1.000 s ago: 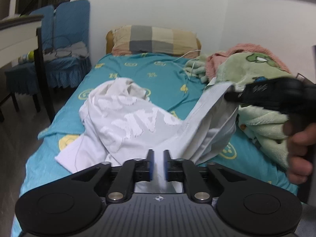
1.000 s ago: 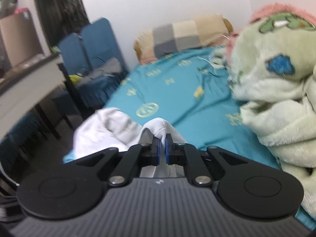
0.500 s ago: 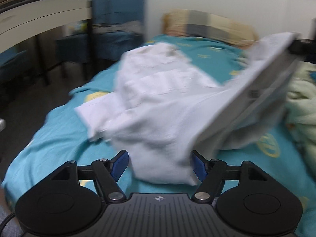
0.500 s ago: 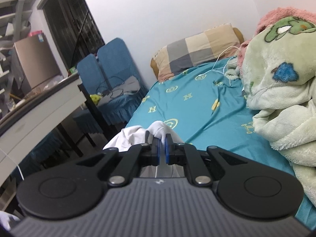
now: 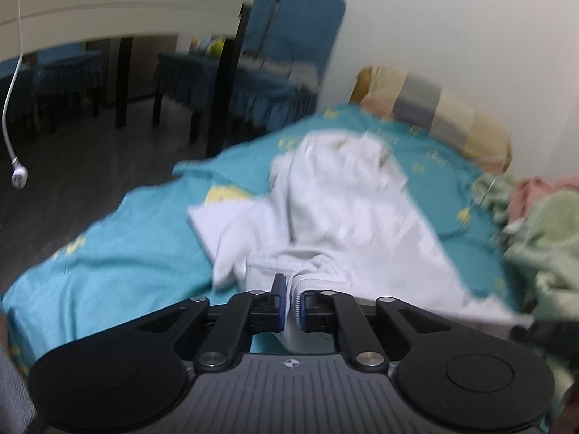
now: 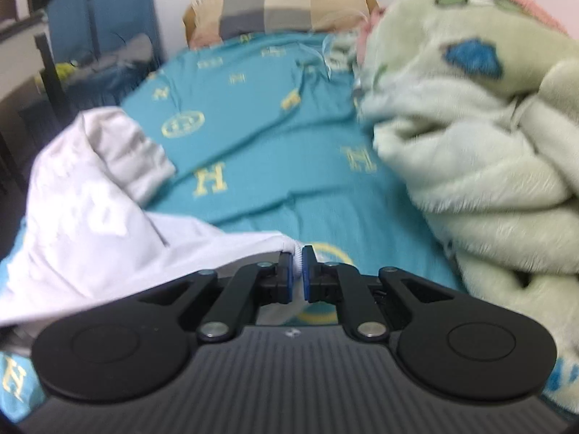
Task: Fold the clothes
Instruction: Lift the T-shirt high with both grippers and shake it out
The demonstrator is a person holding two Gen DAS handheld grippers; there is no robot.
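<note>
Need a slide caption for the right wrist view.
Right gripper pinching the hem of a white shirt over a teal bedsheet, green fleece blanket alongside.

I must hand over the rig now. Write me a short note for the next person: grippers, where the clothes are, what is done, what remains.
Left gripper: shut on a ribbed edge of the white shirt.
Right gripper: shut on another edge of the same shirt.
The shirt lies bunched on the teal bed sheet, toward its left side; the green blanket is piled on the right, the pillow at the head.
Done: both edges gripped.
Left: no neat fold is visible yet; spread the shirt flat, then fold it. The pictures are blurred, so check which edges you hold.
</note>
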